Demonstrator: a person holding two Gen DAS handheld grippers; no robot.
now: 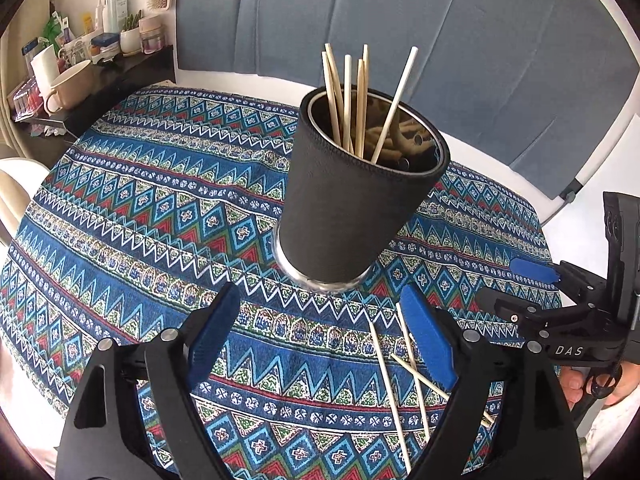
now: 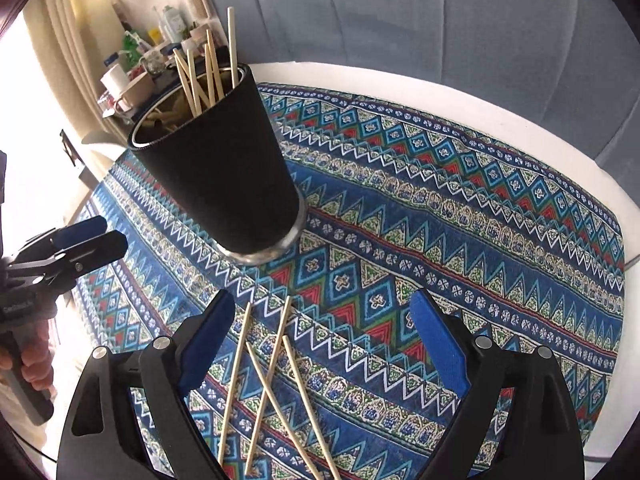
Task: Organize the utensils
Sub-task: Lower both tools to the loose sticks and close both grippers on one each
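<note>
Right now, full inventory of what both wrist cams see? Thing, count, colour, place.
cup: one, black sleeve over metal, upright mid-cloth.
sticks in cup: about six, pale wood, standing on end.
loose sticks: four, pale wood, crossed on the cloth near the right gripper.
tablecloth: one, blue patterned, covers the table.
table: one, white, rim showing past the cloth.
chair: one, grey-blue, behind the table.
shelf clutter: many bottles, jars, a mug, mixed colours, far left.
left gripper: black, blue pads, jaws open, empty.
right gripper: black, blue pads, jaws open over the loose sticks.
</note>
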